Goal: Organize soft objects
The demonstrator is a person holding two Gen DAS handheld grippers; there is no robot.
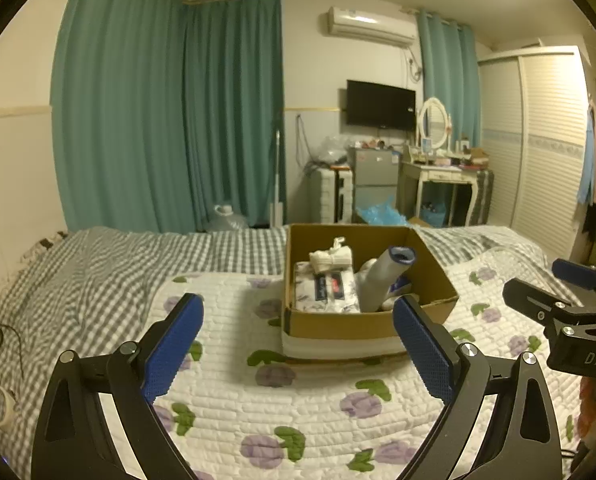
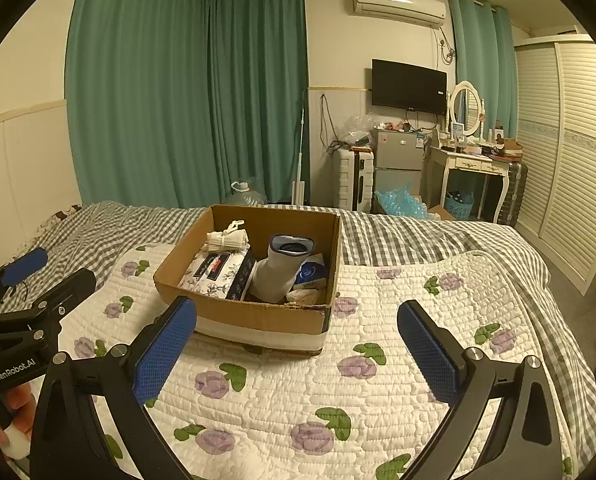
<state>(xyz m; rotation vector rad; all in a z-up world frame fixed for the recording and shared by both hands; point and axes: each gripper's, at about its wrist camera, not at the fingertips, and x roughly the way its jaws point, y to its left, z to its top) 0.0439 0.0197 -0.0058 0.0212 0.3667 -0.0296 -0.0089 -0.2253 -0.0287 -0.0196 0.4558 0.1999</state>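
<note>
Left wrist view: left gripper [image 1: 298, 344] is hovering over the quilt [image 1: 298, 420], jaws spread wide, holding nothing. Cardboard box [image 1: 338, 326] is sitting just beyond, already holding a sock [image 1: 378, 280], tissue pack [image 1: 326, 292] and rolled cloth [image 1: 332, 258].

Right wrist view: right gripper [image 2: 298, 344] is also gaping, empty, near the box [image 2: 258, 318]. No loose soft items visible; looks near-finished. Next move needs a new target found.

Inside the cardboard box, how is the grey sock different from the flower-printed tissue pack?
The grey sock with the blue cuff stands upright, with its open cuff facing up; the flower-printed tissue pack lies flat. The sock is plain grey and tube-shaped, while the pack is boxy and white with dark flowers and a red label. A small cream bundle rests on the pack; nothing rests on the sock. Both are inside the brown cardboard box.
</note>
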